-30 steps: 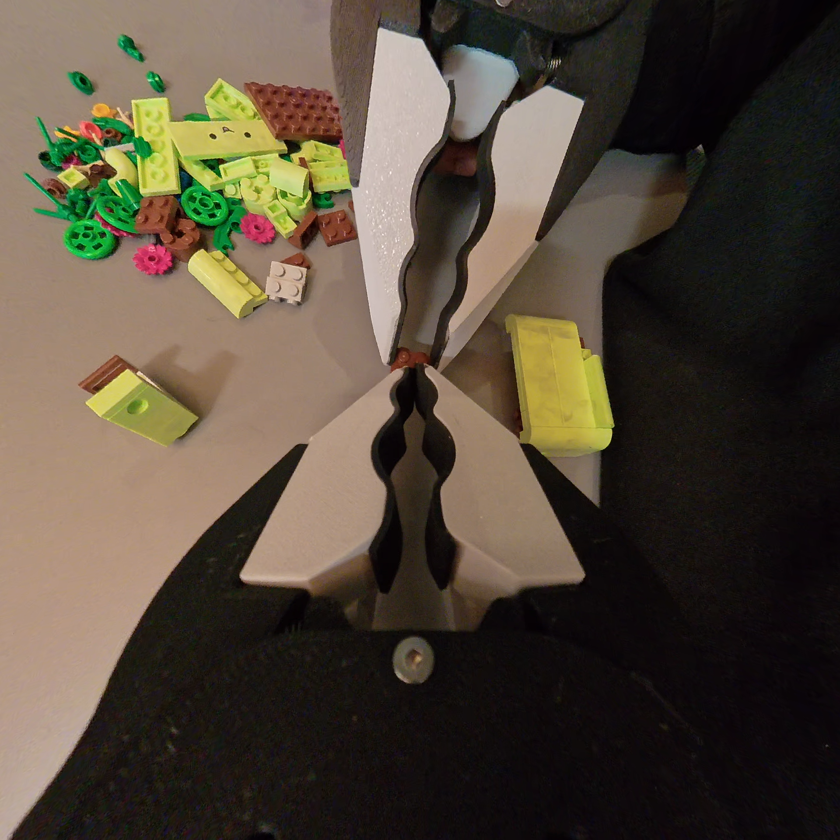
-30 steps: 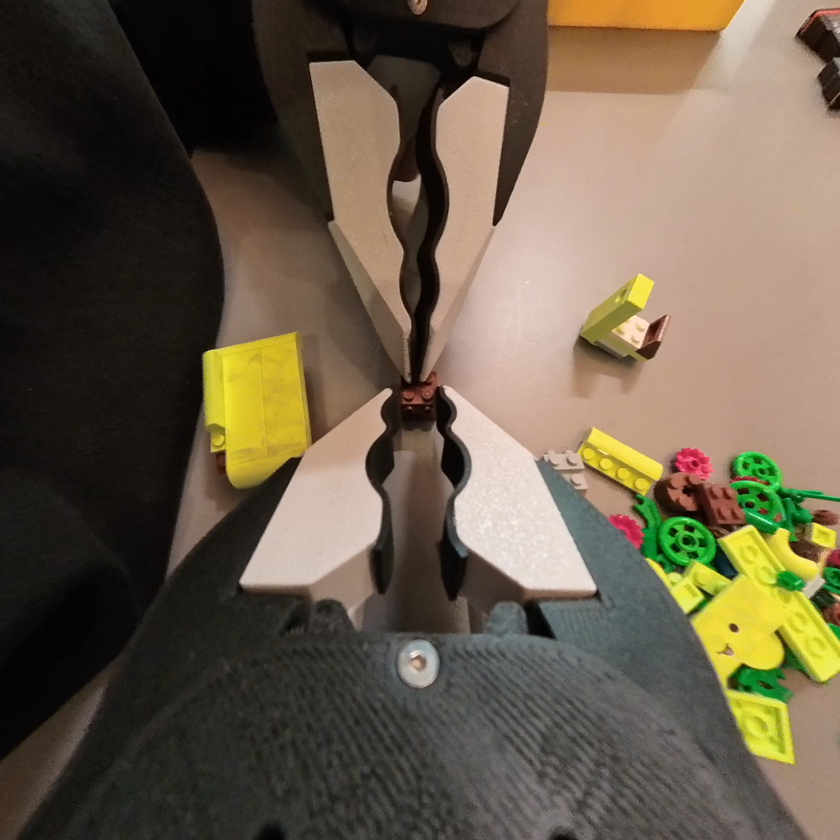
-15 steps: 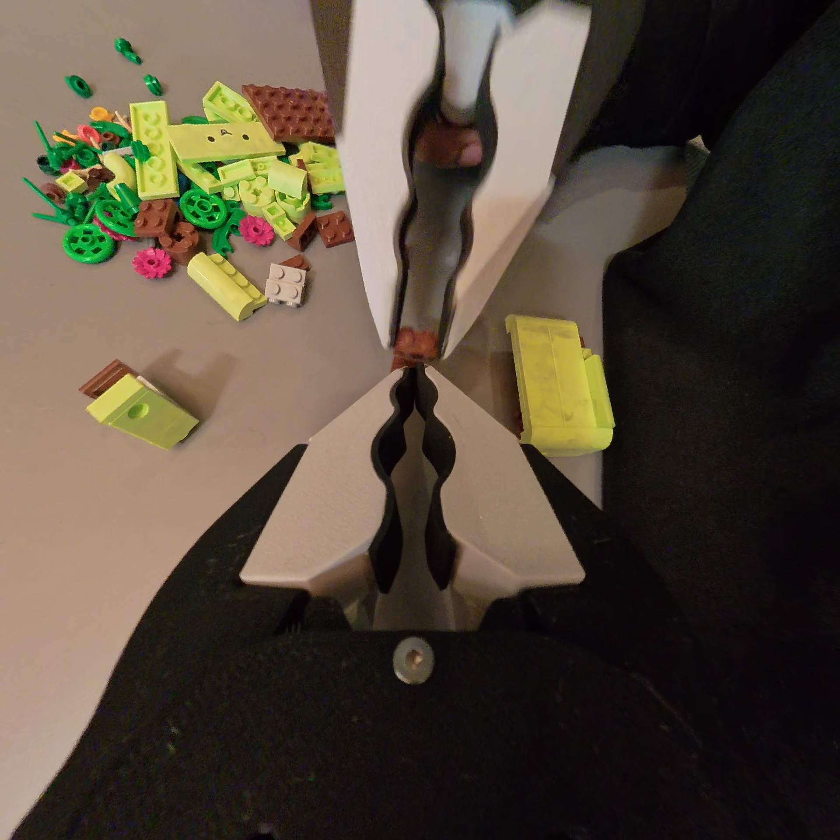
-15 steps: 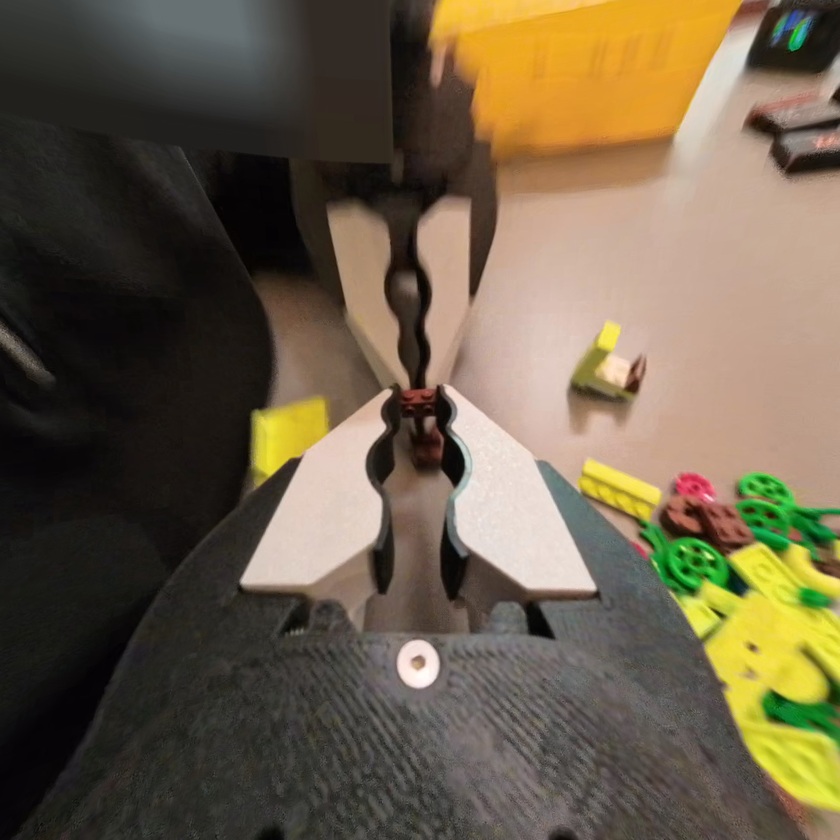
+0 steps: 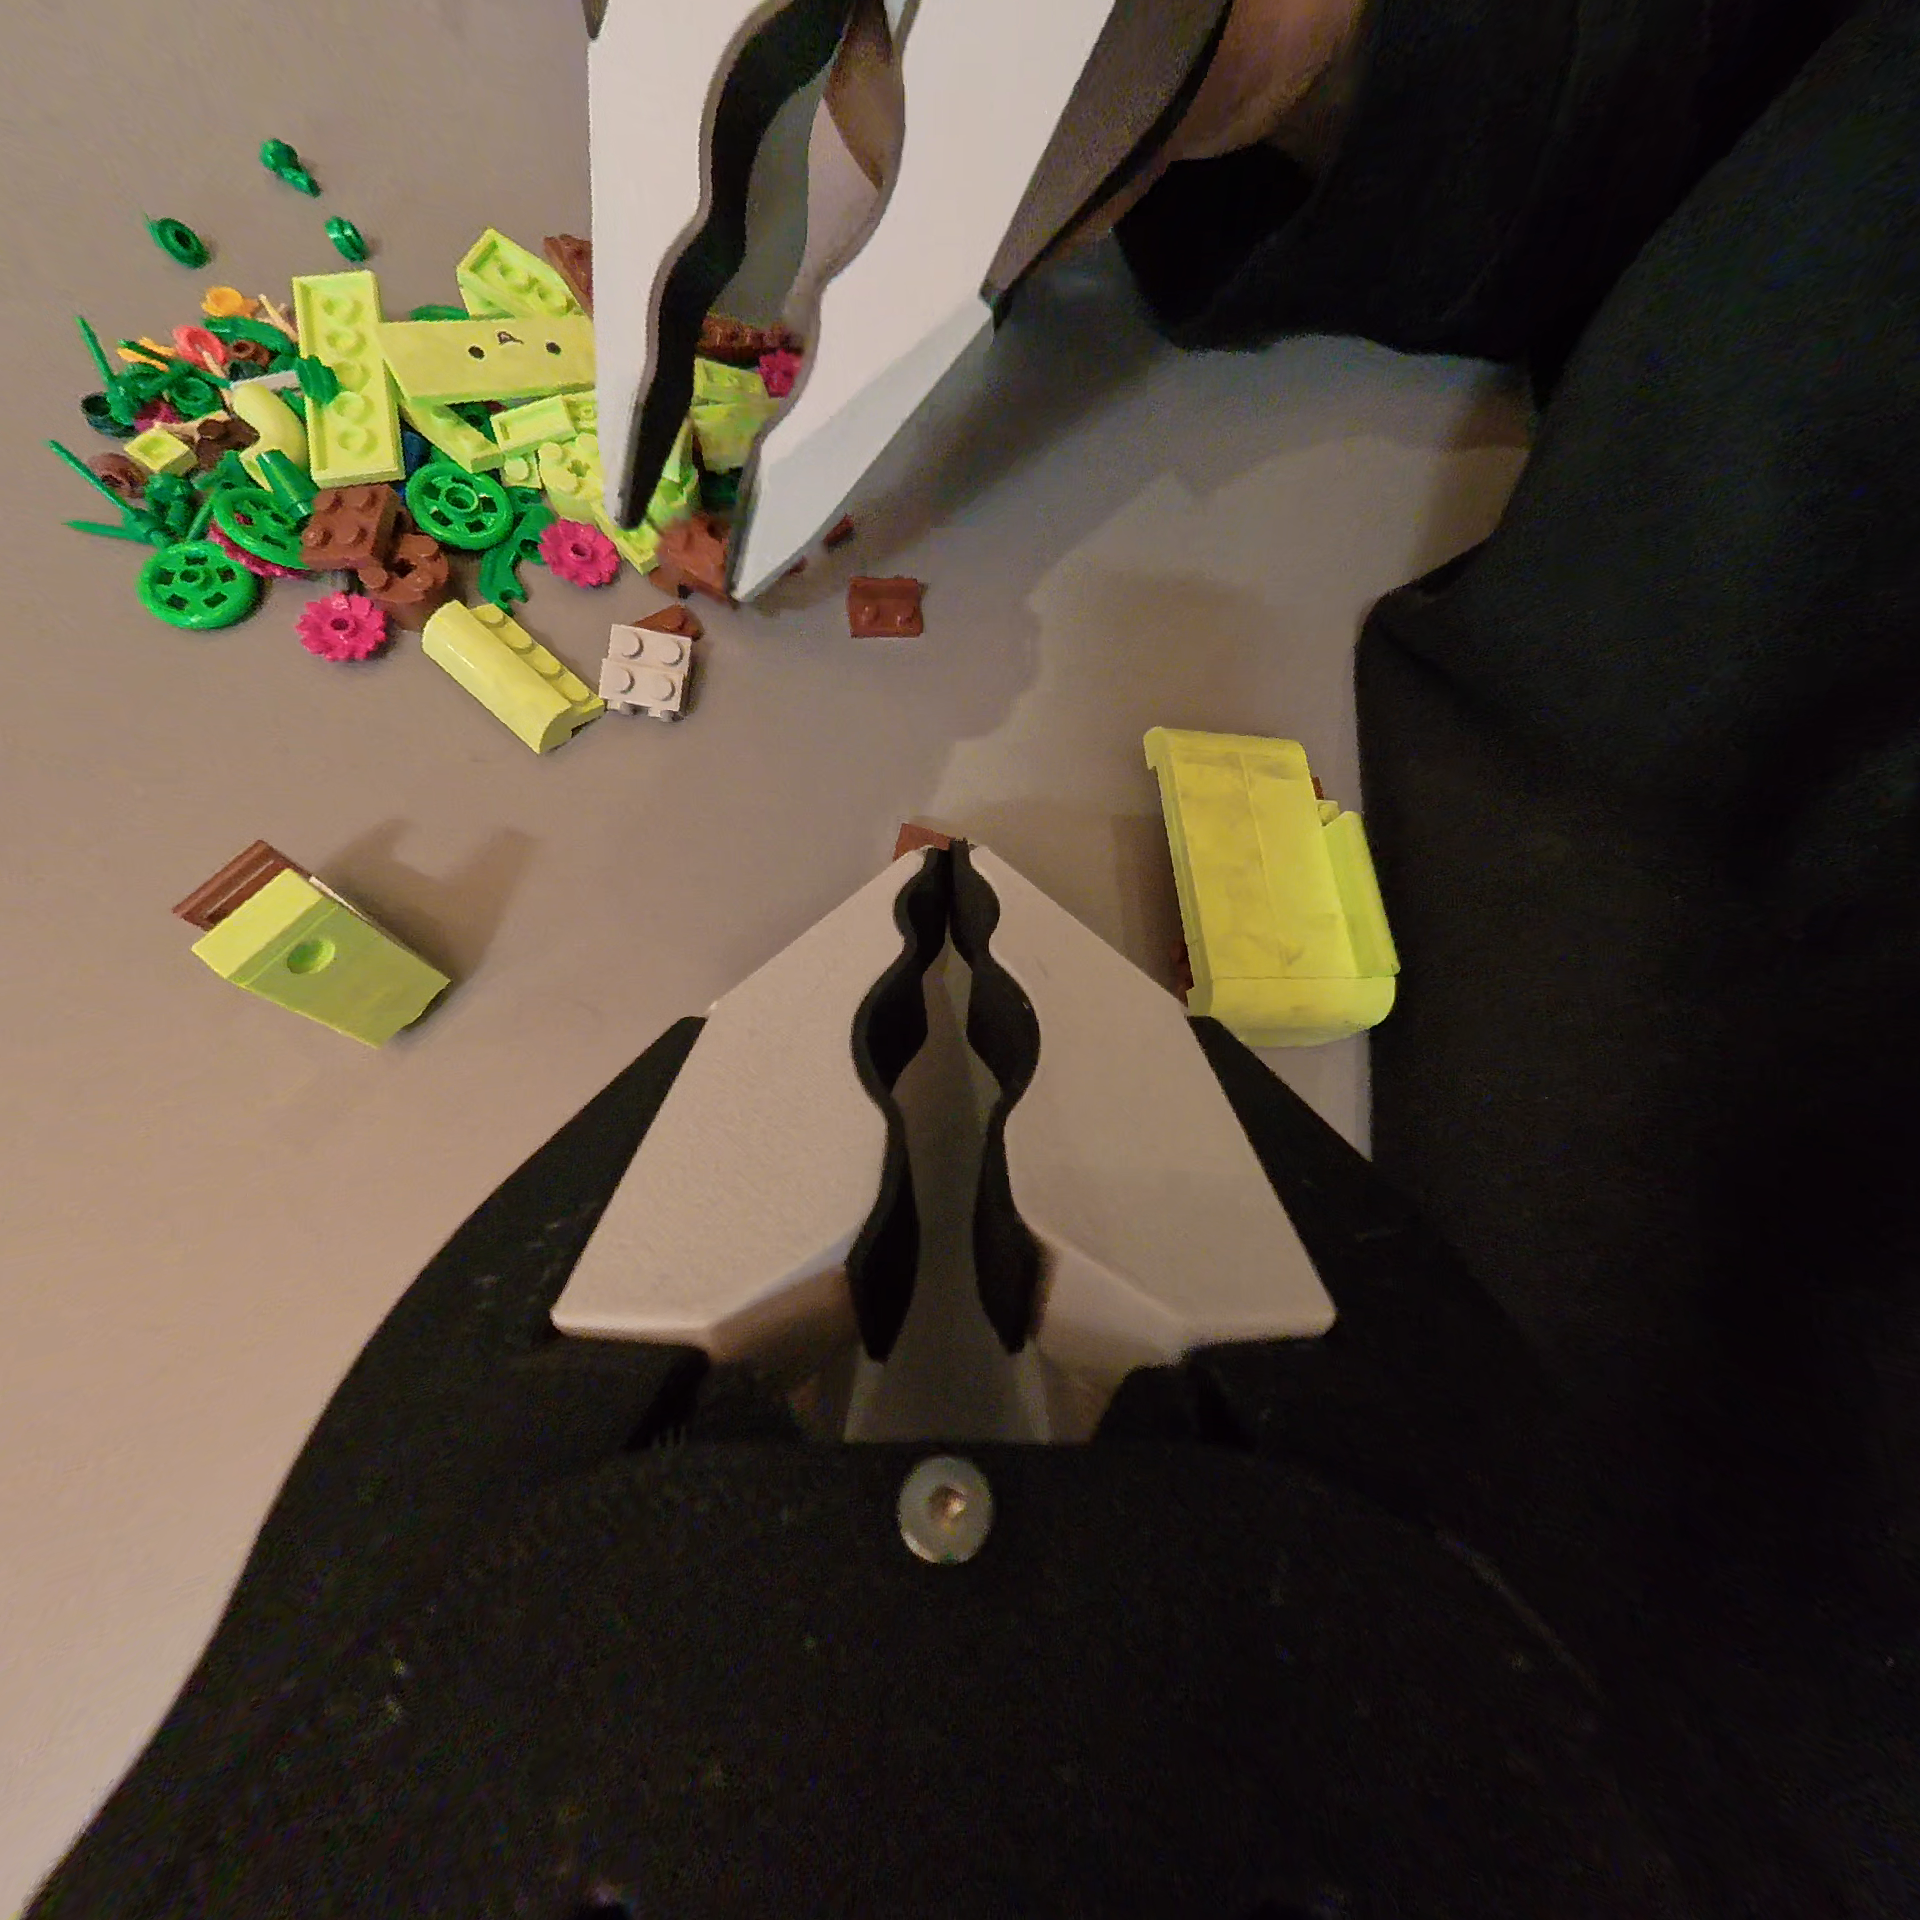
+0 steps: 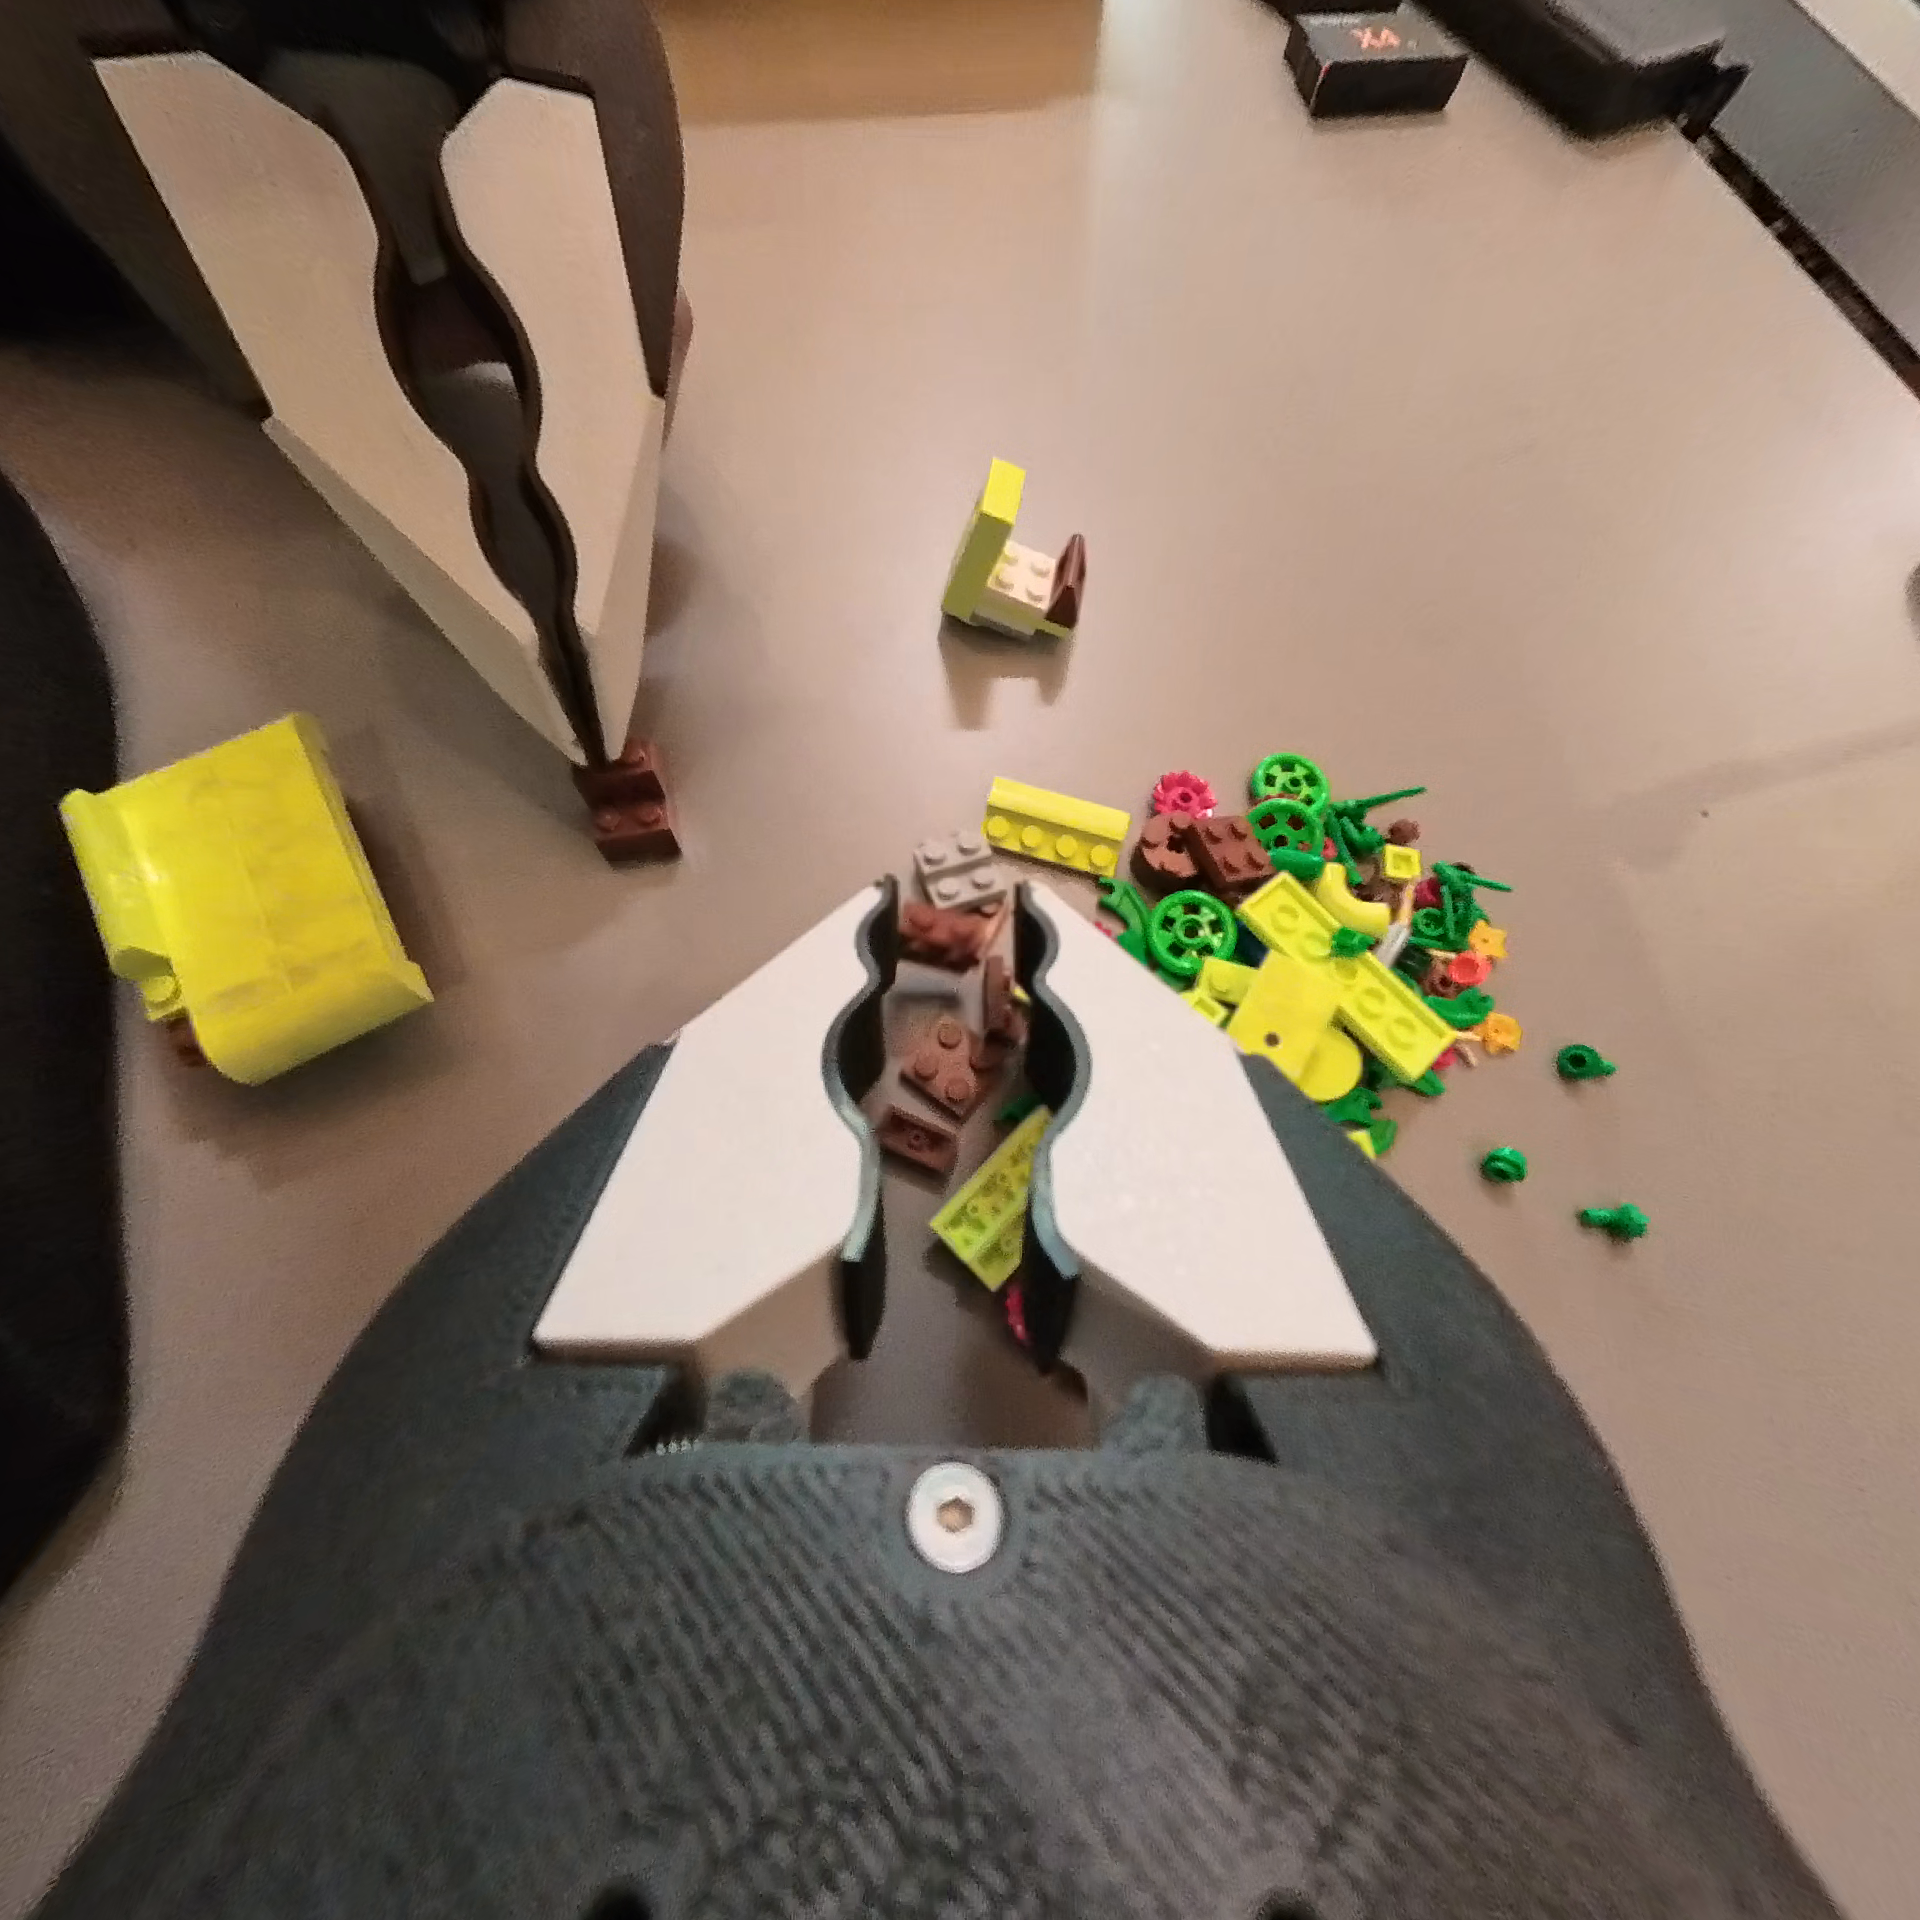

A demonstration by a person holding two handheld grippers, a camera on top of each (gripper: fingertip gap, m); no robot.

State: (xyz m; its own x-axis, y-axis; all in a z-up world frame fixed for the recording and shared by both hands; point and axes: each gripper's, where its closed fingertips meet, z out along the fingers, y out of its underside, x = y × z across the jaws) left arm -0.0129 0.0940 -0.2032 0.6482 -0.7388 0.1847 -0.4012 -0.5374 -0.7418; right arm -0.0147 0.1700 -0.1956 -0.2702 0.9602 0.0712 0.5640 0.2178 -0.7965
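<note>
While its two fingers press together at the tips, the left tool [image 5: 948, 847] clamps a small brown brick [image 6: 629, 798], which rests on the grey surface [image 5: 260, 1195] (in the left wrist view only a brown sliver shows past the tips). The right tool [image 6: 951, 894] hangs with its fingers apart and nothing between them, directly over the near edge of the brick pile [image 6: 1288, 956], and brown plates and a lime plate show through the gap. Beside the pile, toward the clamped brick, lie a grey two-by-two plate [image 6: 958, 871] and a lime slope brick [image 6: 1055, 823]; a loose brown plate [image 5: 883, 606] lies just off the pile. A large yellow-green block [image 6: 234, 904] sits on the far side of the clamped brick from the pile, next to dark cloth. A small lime, white and brown assembly [image 6: 1013, 561] stands apart from the pile. One long lime plate [image 5: 488, 353] in the pile bears a printed mark. Well beyond the pile sits a black box [image 6: 1371, 52] with red lettering, too blurred to read.
</note>
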